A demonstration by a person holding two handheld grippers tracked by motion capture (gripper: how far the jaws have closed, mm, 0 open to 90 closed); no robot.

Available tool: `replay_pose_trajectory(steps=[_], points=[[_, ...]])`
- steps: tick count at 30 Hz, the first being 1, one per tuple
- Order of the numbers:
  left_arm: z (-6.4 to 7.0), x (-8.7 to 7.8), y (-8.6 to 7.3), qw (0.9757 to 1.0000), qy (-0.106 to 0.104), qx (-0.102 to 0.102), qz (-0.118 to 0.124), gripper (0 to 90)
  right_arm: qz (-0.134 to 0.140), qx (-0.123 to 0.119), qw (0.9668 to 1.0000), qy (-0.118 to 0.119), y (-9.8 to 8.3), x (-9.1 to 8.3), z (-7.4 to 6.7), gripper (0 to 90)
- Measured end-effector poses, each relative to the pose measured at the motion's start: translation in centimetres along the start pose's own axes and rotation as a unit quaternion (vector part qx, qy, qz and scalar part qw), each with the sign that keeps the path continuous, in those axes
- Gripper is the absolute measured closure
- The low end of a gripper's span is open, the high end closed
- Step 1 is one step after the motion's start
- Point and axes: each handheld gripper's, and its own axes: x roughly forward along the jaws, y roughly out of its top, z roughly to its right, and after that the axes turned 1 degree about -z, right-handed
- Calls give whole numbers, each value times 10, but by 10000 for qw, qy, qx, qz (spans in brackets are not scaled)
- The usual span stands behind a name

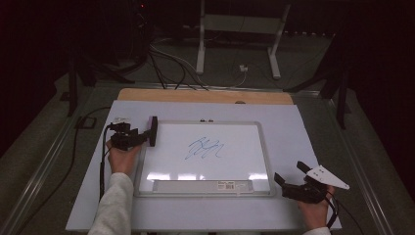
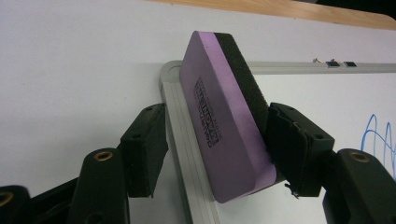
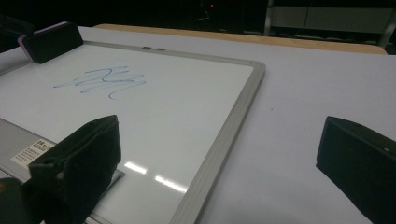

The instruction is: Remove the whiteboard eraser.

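A purple eraser (image 1: 153, 131) with a black felt face stands tilted on edge at the top left corner of the whiteboard (image 1: 265, 156). My left gripper (image 1: 147, 137) is shut on it. In the left gripper view the eraser (image 2: 219, 126) leans between the jaws over the board's grey frame (image 2: 182, 140), felt side against the right-hand pad (image 2: 294, 144). A blue scribble (image 1: 205, 148) marks the middle of the board. My right gripper (image 1: 288, 171) rests open and empty on the table off the board's lower right corner; its view (image 3: 215, 154) shows the scribble (image 3: 100, 80) and the eraser (image 3: 51, 41) far off.
The board lies on a white table top (image 1: 303, 127) with a wooden strip (image 1: 205, 96) along its far edge. A grey tray with a label (image 1: 195, 186) runs along the board's near edge. Cables and a white stand (image 1: 235, 44) are on the floor beyond.
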Motion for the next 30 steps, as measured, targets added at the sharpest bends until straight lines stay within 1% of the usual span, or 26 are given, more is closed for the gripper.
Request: replay_pose_trajectory(steps=[2, 4, 7, 11, 13, 17, 18, 22, 24, 26, 27, 28, 30], points=[[0, 0, 0, 10000, -25, -7, -5, 407, 3, -3, 10000, -2, 0, 0, 0, 1], [1, 2, 0, 9999, -104, -25, -30, 406, 3, -1, 10000, -2, 0, 0, 0, 1], [7, 6, -1, 9998, -213, -27, -34, 395, 0, 2, 10000, 1, 0, 0, 0, 1], [11, 12, -3, 9993, -369, -97, -55, 388, 17, 10, 10000, 1, 0, -1, 0, 1], [14, 15, -4, 9990, -415, -123, -77, 389, 22, 17, 10000, -1, 0, -1, 1, 1], [18, 19, -5, 9992, -350, -53, -199, 398, 24, 20, 10000, 12, 0, -1, 1, 1], [18, 20, -5, 9990, -376, -76, -211, 398, 24, 20, 10000, 12, 0, -1, 1, 1], [19, 21, -5, 9991, -346, -85, -225, 394, 19, 14, 10000, 19, 0, -1, 1, 1], [19, 23, -6, 9991, -287, -23, -310, 381, 17, 22, 10000, 23, 0, -1, 1, 1], [18, 25, -7, 9990, -264, -3, -374, 380, 25, 11, 10000, 22, 0, -1, 1, 1], [18, 24, -7, 9990, -252, 17, -370, 380, 25, 11, 10000, 22, 0, -1, 1, 1], [19, 24, -7, 9992, -233, 42, -332, 406, 26, 10, 10000, 21, 0, -1, 1, 1], [19, 23, -6, 9993, -201, 40, -305, 413, 21, 19, 10000, 20, 0, -1, 1, 1]])
